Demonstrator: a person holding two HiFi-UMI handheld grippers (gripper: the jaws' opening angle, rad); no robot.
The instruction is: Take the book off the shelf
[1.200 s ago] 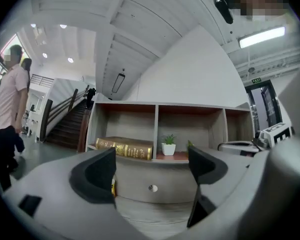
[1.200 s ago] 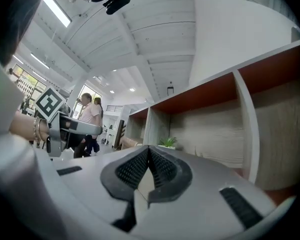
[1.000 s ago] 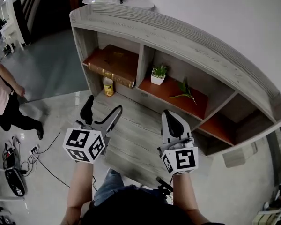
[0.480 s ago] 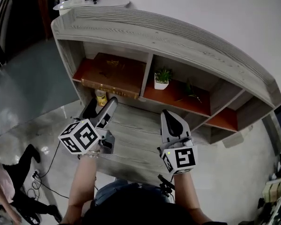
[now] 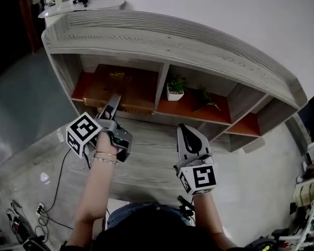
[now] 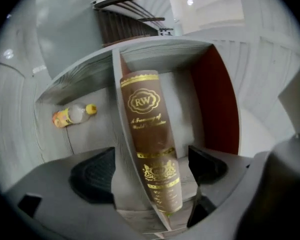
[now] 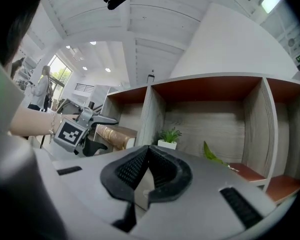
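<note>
A thick brown book [image 5: 120, 86] with gold lettering lies flat in the shelf's [image 5: 162, 33] left compartment, its spine facing out. My left gripper [image 5: 112, 104] is at that spine, turned on its side. In the left gripper view the spine [image 6: 149, 134] and the shelf board's edge sit between the open jaws, and a gap shows by each of the pads [image 6: 92, 176]. My right gripper [image 5: 189, 138] hangs lower, in front of the middle compartment, shut with nothing in it. The right gripper view shows its shut pads [image 7: 147, 171], the book [image 7: 115, 134] and the left gripper [image 7: 82, 129].
A small potted plant [image 5: 175, 88] and a green leafy sprig [image 5: 205, 97] stand in the middle compartment with its orange-red floor. A small yellow bottle [image 6: 72, 115] lies below the book's compartment. Cables [image 5: 52, 192] trail on the floor at the left.
My left gripper has moved up and forward from the floor side to the book's spine and turned on its side. The right gripper has hardly moved. The person at the left has gone from view.
</note>
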